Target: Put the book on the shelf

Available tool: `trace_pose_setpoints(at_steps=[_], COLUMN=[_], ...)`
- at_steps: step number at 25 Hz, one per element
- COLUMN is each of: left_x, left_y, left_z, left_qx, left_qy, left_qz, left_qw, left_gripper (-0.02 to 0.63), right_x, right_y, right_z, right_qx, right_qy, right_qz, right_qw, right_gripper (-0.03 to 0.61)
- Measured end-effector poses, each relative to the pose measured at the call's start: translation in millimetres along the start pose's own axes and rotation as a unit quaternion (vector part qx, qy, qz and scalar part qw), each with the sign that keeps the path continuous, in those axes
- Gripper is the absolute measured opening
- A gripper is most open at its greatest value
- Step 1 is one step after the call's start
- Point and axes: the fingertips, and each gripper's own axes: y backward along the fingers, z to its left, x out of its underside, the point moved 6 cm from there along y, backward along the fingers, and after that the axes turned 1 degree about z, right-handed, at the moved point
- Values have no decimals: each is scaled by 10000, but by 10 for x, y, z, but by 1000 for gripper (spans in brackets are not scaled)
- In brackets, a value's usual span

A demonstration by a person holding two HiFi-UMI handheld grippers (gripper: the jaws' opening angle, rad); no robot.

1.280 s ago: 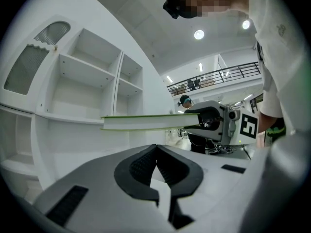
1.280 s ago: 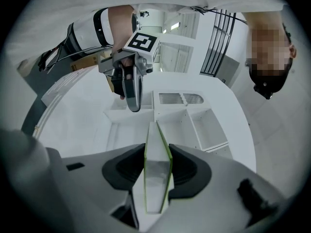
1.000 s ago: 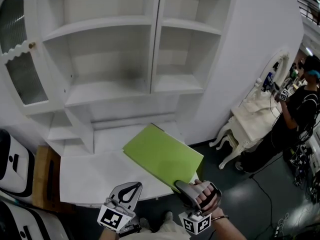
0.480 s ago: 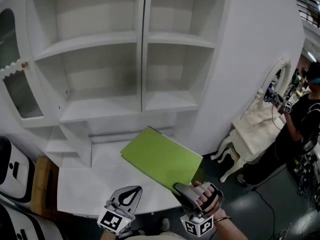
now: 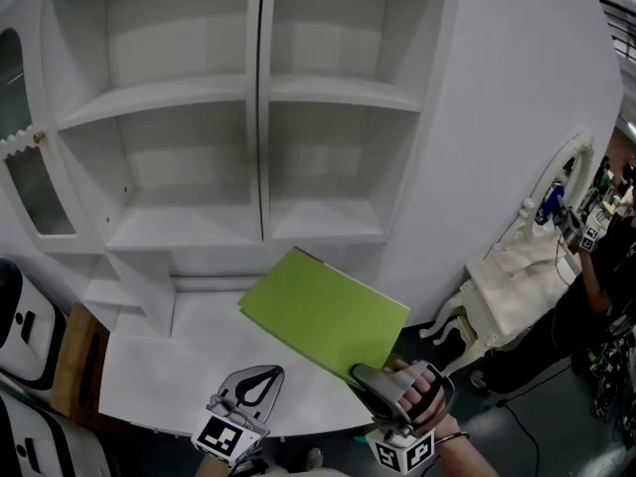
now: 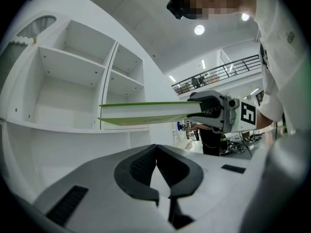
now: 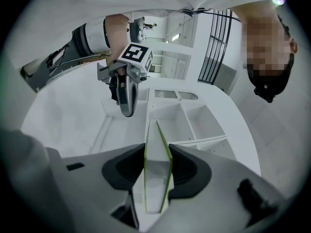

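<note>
The green book [image 5: 323,311] is held flat above the white desk, its far corner pointing at the shelf unit [image 5: 189,229]. My right gripper [image 5: 364,374] is shut on the book's near corner; in the right gripper view the book [image 7: 156,178] stands edge-on between the pads of the right gripper [image 7: 156,152]. My left gripper [image 5: 260,376] hovers over the desk's front edge, shut and empty. The left gripper view shows the book [image 6: 146,113] level, held by the right gripper [image 6: 214,110], with the left gripper [image 6: 156,147] below. The shelf compartments are bare.
A white desk top [image 5: 169,366] lies under the book. An open glass cabinet door [image 5: 20,167] stands at the left. A white ornate side table [image 5: 502,286] and a person in black [image 5: 606,296] are at the right. A white-and-black machine [image 5: 25,326] sits at the lower left.
The head view has swung so the shelf unit sits further left and higher. The book and both grippers keep nearly the same place in view. The right grip is unchanged.
</note>
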Motion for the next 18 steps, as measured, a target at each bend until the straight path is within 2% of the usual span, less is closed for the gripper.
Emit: trace_pose_setpoints(at_steps=[3, 7, 18], left_x=[0, 11, -62], left_y=[-92, -177, -288], left_z=[-33, -42, 66], left_qx=[-81, -133, 85], left_qy=[148, 154, 65], left_qz=[80, 171, 260], left_qw=[9998, 9996, 9996], left_gripper=[9, 9, 9], right_x=[151, 305, 432], right_y=[19, -5, -149], right_z=[-35, -71, -83], right_qx=[-30, -32, -130], right_qy=[41, 22, -64], right_qz=[-110, -148, 60], right_qw=[9999, 9999, 9999], right_gripper=[150, 150, 150])
